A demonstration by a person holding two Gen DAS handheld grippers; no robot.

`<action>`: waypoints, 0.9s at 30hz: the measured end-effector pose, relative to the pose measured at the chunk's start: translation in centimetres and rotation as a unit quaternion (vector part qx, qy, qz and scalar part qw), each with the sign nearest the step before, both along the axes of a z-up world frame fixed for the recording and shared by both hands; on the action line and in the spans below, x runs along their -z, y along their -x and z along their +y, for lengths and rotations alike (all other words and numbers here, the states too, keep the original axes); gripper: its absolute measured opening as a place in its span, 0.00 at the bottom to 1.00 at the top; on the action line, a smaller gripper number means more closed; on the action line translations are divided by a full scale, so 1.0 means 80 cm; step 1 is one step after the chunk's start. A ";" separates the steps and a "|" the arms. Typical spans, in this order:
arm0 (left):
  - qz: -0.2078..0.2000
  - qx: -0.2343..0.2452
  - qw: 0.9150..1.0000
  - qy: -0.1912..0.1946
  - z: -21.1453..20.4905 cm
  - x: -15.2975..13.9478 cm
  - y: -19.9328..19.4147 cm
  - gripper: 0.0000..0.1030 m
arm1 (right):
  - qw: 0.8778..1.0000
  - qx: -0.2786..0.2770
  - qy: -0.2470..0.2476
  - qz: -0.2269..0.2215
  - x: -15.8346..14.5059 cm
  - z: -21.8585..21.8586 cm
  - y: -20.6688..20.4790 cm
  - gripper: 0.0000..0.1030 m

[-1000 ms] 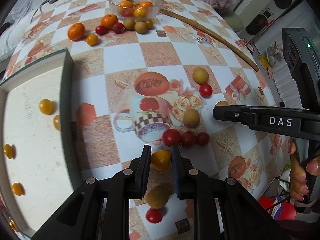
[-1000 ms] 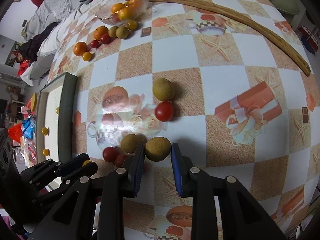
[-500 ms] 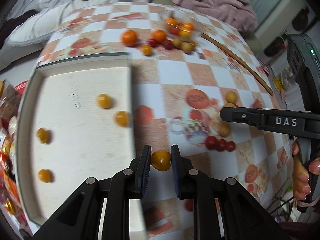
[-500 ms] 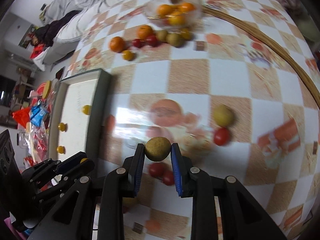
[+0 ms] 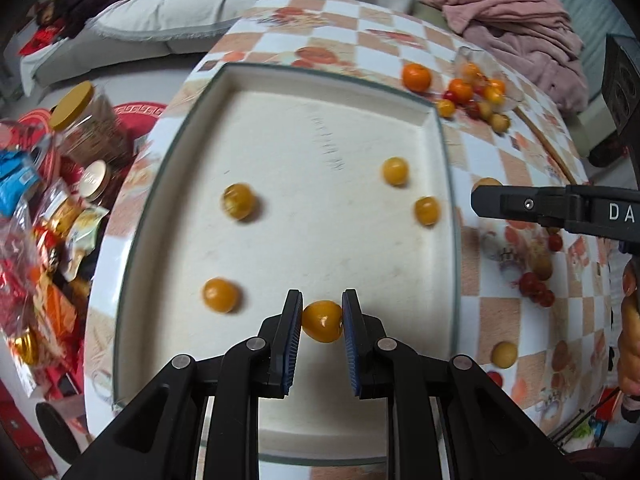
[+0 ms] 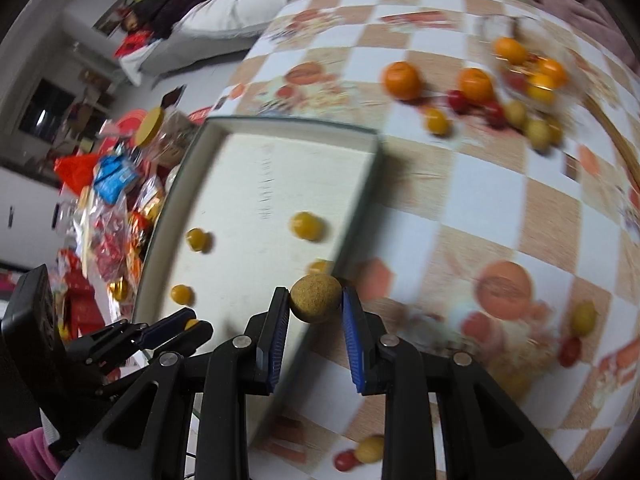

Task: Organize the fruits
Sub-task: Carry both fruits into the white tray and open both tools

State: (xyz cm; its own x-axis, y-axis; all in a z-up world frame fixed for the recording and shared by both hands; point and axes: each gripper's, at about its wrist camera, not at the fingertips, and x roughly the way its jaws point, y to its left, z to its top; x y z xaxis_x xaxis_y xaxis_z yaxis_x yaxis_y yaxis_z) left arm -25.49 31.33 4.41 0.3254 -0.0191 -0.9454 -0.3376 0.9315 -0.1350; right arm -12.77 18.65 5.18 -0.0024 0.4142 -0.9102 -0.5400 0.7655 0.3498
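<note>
Left gripper: my left gripper (image 5: 321,322) has its fingers (image 5: 291,332) clamped on a yellow tomato (image 5: 322,321), and I hold it over the near part of the white tray (image 5: 448,184).
Right gripper: my right gripper (image 6: 316,300) has its fingers (image 6: 351,332) clamped on a brown round fruit (image 6: 316,298), which hangs above the tray's right rim, half over the tray and half over the table (image 6: 460,240).
Step in hand: I judge this to be the carry-and-place stage, with both fruits at the tray and neither set down yet.
Next move: I'd lower the yellow tomato onto bare tray floor and let the fingers part; the brown fruit needs to go further left, past the rim, before I release it.
Tray room: four yellow tomatoes lie in the tray, one at near left (image 5: 221,295), one at mid left (image 5: 239,201), two by the right wall (image 5: 427,211); the middle and far parts are bare, so I see plenty of room.
Edges: the raised rim is what I'd watch, since a round fruit let go on it could roll out onto the table.
Far side: oranges (image 6: 402,80) and small red and yellow fruit lie loose at the far right of the table, well apart from the tray.
</note>
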 end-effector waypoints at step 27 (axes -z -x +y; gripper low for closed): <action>0.040 0.020 0.997 -0.060 0.007 0.029 0.017 0.22 | 0.997 -0.071 0.041 0.005 0.054 0.089 0.019 0.58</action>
